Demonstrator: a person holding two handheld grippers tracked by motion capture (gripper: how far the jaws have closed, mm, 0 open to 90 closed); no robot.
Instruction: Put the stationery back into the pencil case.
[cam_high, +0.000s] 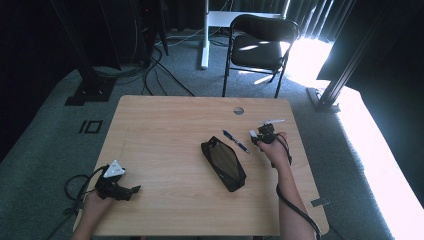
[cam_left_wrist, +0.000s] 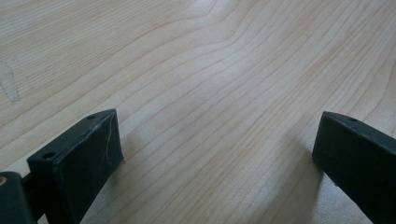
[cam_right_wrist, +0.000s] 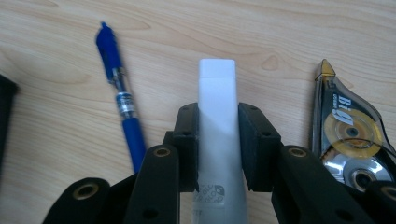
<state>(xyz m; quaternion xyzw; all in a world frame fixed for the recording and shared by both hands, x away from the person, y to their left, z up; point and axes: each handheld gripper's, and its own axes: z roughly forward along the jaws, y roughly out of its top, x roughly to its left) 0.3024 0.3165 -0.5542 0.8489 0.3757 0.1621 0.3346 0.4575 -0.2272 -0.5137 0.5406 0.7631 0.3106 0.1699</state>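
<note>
While we look down from the high view, our right tongs (cam_high: 256, 135) sit toward the right side of the desk (cam_high: 165, 130), clamped on a white eraser (cam_right_wrist: 218, 135) that stands between the two jaws and pokes out past their tips. Just to its left in the right gripper view lies a blue pen (cam_right_wrist: 121, 105), and on the other side a clear correction tape dispenser (cam_right_wrist: 350, 135) rests flat on the wood. Near the middle of the desk a black pencil case (cam_high: 223, 163) lies at a slant, with the pen between it and our right tongs. Our left tongs (cam_high: 134, 190) rest low at the near left corner, jaws spread wide over bare wood, holding nothing.
</note>
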